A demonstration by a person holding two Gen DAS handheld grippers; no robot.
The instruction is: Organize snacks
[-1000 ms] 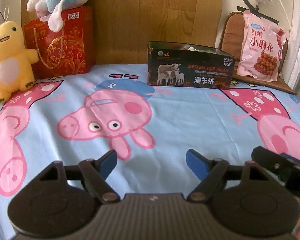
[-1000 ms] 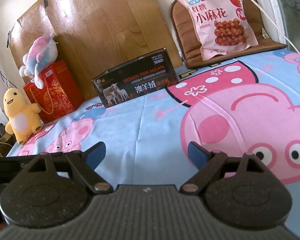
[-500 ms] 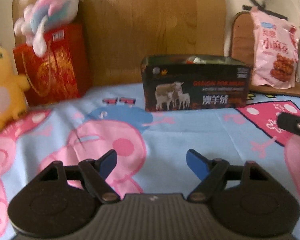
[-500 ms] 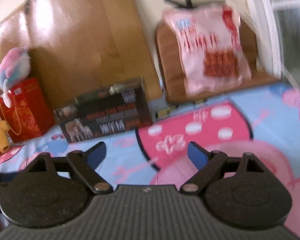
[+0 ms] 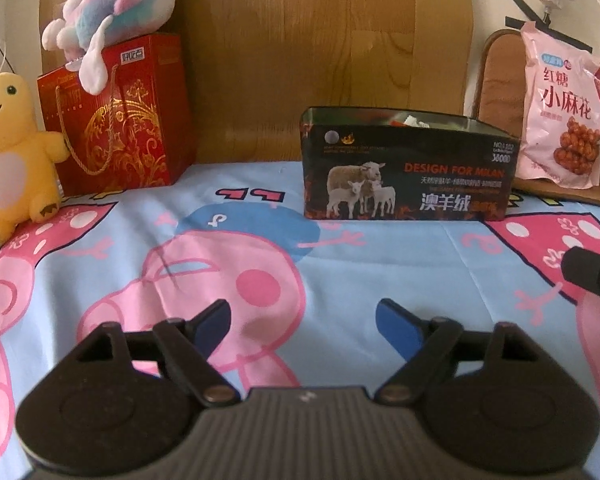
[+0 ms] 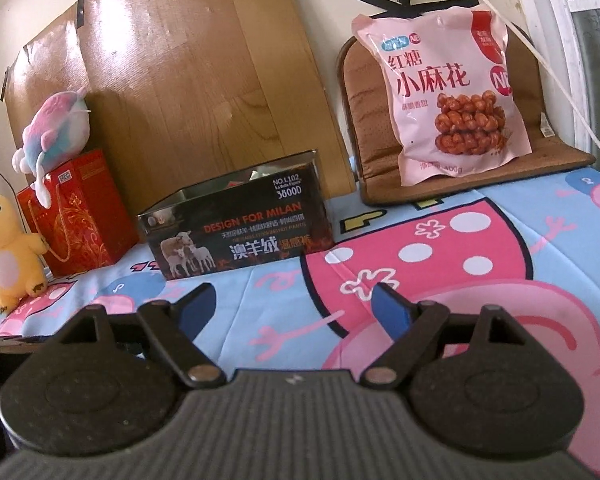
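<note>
A pink snack bag [image 6: 452,92] printed with fried twists leans upright against a brown cushion at the back right; it also shows in the left wrist view [image 5: 562,108]. A black open-topped box [image 5: 408,168] with sheep on its front stands on the sheet at the back, with something pale inside; it also shows in the right wrist view [image 6: 240,228]. My left gripper [image 5: 302,320] is open and empty over the sheet, well short of the box. My right gripper [image 6: 292,306] is open and empty, between the box and the bag.
A red gift bag [image 5: 116,120] with a pink plush on top [image 5: 116,4] and a yellow plush toy [image 5: 10,152] stand at the back left. A wooden board [image 6: 180,92] leans on the wall. A cartoon-pig sheet [image 5: 228,264] covers the surface. A white cable [image 6: 540,64] hangs at right.
Both grippers have moved forward toward the back of the surface, so the box and the snack bag look larger. Both stayed open and empty.
</note>
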